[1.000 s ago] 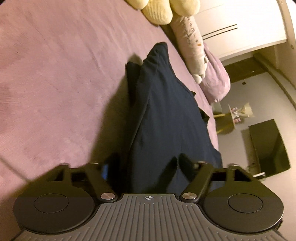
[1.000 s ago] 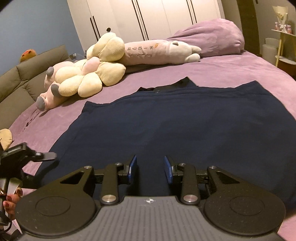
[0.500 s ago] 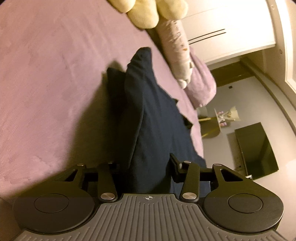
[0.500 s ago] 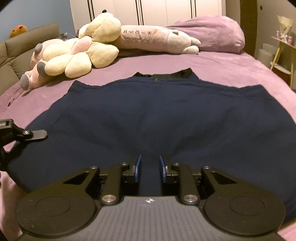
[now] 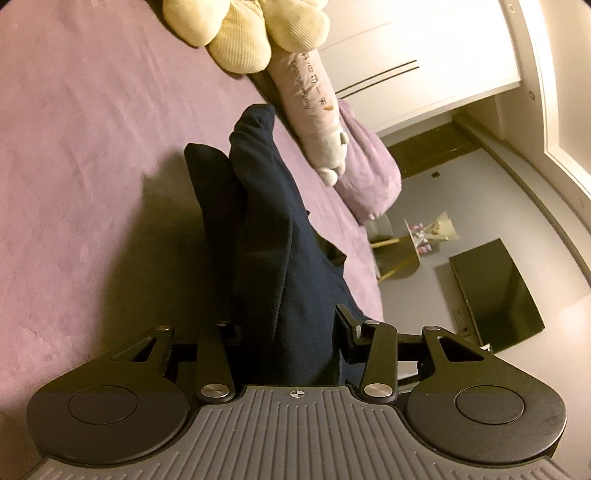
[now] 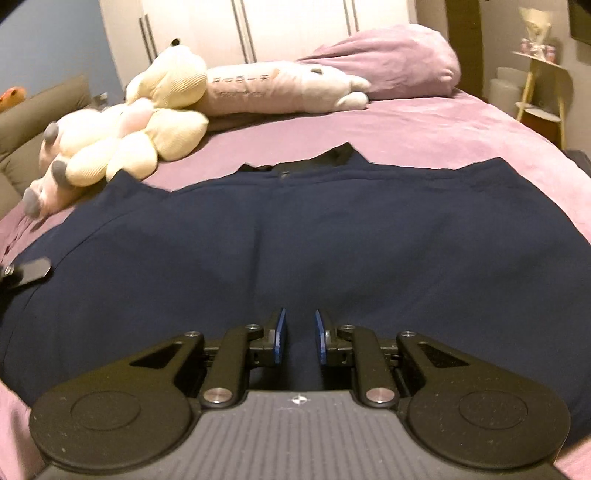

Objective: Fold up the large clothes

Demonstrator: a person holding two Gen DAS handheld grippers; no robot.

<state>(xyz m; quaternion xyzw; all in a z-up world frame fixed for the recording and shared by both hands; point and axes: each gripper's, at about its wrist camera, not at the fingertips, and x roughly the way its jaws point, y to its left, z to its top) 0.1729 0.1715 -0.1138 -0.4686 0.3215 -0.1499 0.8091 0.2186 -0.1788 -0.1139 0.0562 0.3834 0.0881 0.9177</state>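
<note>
Your left gripper holds a fold of the navy garment; your right gripper sits narrowly open at lower centre.

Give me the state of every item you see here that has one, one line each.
Garment: spread across the bed, its left edge lifted.
Left hand-held gripper: fabric bunched between its fingers; closure unclear.
Right hand-held gripper: narrowly open over the hem.
Wardrobe: doors closed.

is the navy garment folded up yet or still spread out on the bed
Mostly spread: the navy garment lies flat across the purple bed, collar showing. Only its left edge is lifted, bunched between the fingers of the left claw.
</note>
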